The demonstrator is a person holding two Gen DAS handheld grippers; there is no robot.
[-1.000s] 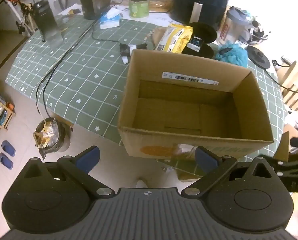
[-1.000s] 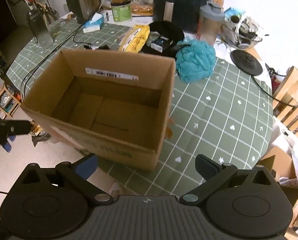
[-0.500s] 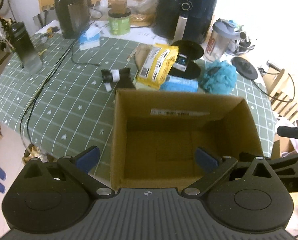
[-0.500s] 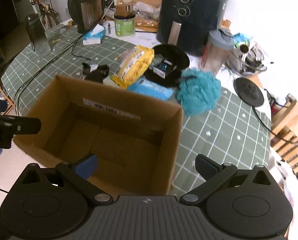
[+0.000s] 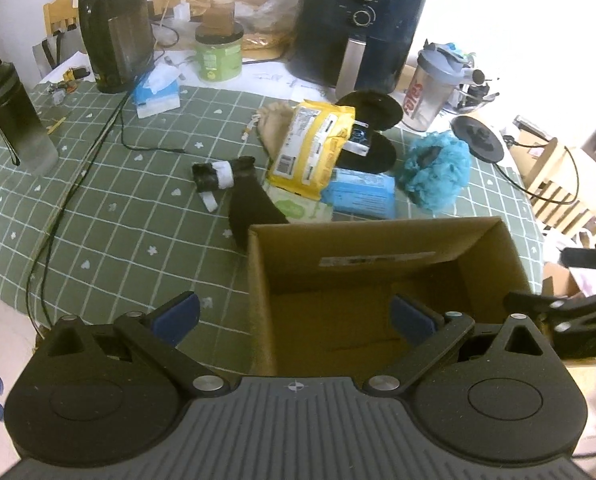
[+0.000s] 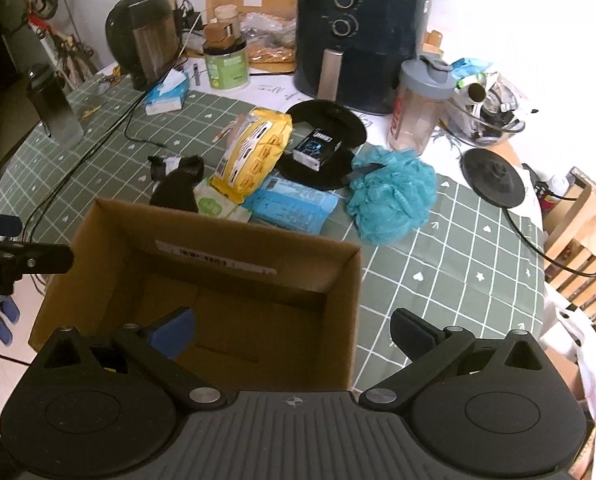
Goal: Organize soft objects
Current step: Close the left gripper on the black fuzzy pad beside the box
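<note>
An empty brown cardboard box (image 5: 378,240) (image 6: 233,240) stands open on the green checked table. Behind it lie a teal bath pouf (image 5: 436,174) (image 6: 392,196), a blue wipes pack (image 5: 362,196) (image 6: 293,204), a yellow wipes pack (image 5: 314,148) (image 6: 253,152), a green-white pack (image 5: 293,208) (image 6: 213,204) and black socks (image 5: 245,196) (image 6: 177,186). My left gripper (image 5: 293,316) is open and empty over the box's near left corner. My right gripper (image 6: 293,330) is open and empty over its near right corner.
At the back stand a black air fryer (image 5: 358,20) (image 6: 358,32), a kettle (image 5: 113,28), a green tub (image 5: 217,54), a shaker bottle (image 6: 422,108) and a dark bottle (image 5: 17,120). Black plates (image 6: 322,140), a kettle base (image 6: 492,178) and cables (image 5: 77,168) lie around.
Both grippers have risen and moved forward over the box, so the items behind it now show. The box has not moved. Both grippers stay open.
</note>
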